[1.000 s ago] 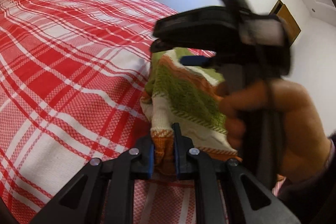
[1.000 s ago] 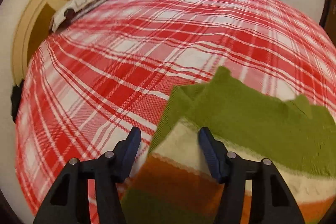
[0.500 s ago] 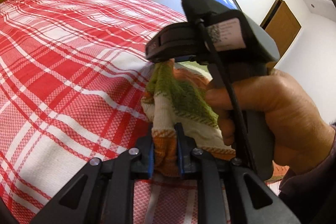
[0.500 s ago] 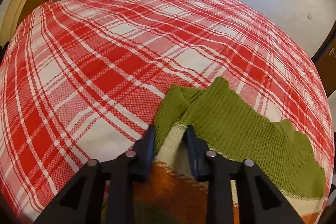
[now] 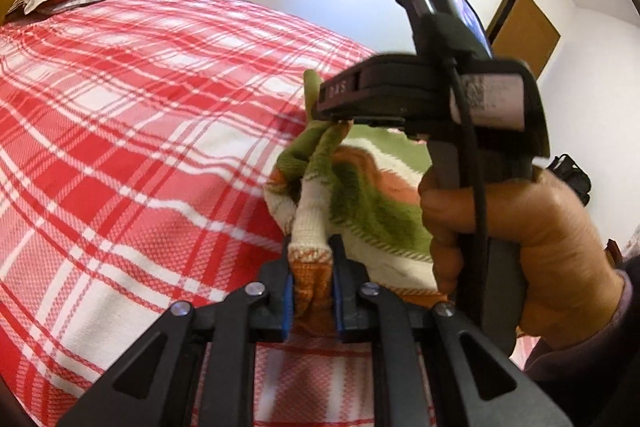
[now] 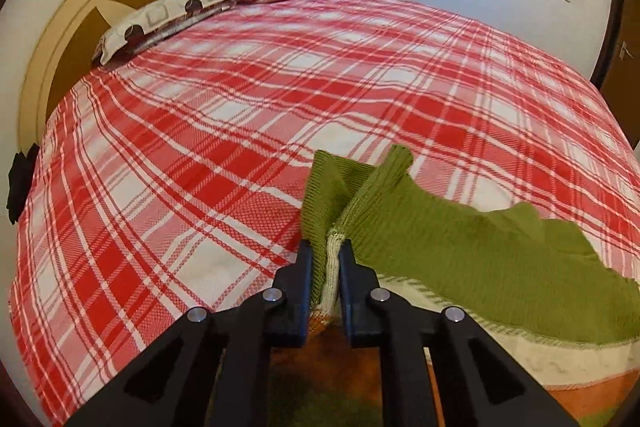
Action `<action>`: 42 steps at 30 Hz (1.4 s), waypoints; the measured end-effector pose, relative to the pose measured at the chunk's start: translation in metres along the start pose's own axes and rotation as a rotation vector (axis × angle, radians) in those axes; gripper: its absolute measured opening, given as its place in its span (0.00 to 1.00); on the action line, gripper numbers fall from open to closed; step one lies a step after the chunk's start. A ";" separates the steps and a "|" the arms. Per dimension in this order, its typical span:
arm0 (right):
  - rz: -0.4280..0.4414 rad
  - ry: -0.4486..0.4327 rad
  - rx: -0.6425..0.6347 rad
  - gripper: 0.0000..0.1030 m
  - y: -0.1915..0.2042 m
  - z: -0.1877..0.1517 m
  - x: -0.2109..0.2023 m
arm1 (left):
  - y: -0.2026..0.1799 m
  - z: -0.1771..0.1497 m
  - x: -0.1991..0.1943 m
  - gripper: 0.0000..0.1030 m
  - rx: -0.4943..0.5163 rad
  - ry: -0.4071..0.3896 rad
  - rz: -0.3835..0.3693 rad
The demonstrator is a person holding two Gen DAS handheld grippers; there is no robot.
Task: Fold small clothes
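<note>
Now both your left gripper [image 5: 311, 281] and right gripper [image 6: 326, 269] pinch the striped knit garment [image 5: 360, 195] ahead of their fingers; keep it taut over the plaid bedspread [image 6: 240, 131], lowering evenly.

Black left tongs [image 5: 311, 291], blue pads, silver screws, mauve sleeve

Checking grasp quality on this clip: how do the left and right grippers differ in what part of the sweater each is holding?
The left gripper pinches a thick orange and cream bunch; the right gripper pinches a thinner fold of green and cream. The left gripper's fingers stand wider apart than the right gripper's fingers. Both are shut on the same striped sweater, over the plaid bedspread.
</note>
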State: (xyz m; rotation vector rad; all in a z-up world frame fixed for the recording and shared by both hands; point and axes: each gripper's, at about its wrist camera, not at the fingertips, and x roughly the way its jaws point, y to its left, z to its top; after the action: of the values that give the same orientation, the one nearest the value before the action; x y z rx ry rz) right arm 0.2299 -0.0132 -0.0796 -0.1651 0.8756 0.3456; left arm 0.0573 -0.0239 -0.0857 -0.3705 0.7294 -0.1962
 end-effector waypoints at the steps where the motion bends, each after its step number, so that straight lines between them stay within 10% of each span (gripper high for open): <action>1: 0.003 -0.007 0.006 0.11 -0.003 0.000 -0.004 | -0.003 0.002 -0.002 0.15 0.009 -0.004 -0.001; 42: -0.054 -0.132 0.242 0.11 -0.163 -0.069 -0.092 | -0.132 -0.023 0.009 0.12 0.294 0.045 -0.145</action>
State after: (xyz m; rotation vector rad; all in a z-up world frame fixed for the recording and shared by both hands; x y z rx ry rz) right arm 0.1849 -0.2051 -0.0520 0.0573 0.7737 0.1953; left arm 0.0421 -0.1532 -0.0542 -0.1386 0.7062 -0.4441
